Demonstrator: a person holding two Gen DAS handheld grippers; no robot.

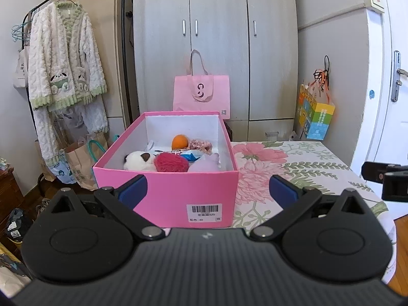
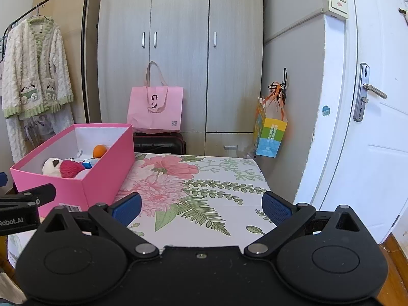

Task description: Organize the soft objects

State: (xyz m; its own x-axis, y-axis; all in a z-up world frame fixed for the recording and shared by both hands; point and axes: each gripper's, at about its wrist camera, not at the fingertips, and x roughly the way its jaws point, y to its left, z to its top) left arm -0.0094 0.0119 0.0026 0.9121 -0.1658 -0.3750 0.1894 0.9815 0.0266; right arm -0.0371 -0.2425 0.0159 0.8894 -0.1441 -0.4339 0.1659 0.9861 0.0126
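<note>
An open pink box (image 1: 165,193) stands on the flowered table cloth (image 1: 293,163). Inside lie a white plush toy (image 1: 137,161), a red yarn ball (image 1: 170,163), an orange ball (image 1: 180,141), a lilac soft item (image 1: 205,164) and patterned fabric pieces. My left gripper (image 1: 207,191) is open and empty, just in front of the box's near wall. My right gripper (image 2: 201,210) is open and empty over the cloth (image 2: 204,183), to the right of the box (image 2: 102,176). The toys also show in the right wrist view (image 2: 67,167).
A pink tote bag (image 1: 201,94) and grey wardrobe (image 1: 216,38) stand behind the table. A colourful gift bag (image 2: 270,132) hangs on the right wall beside a white door (image 2: 369,127). A fleece robe (image 1: 63,58) hangs on a rack at left, paper bags below.
</note>
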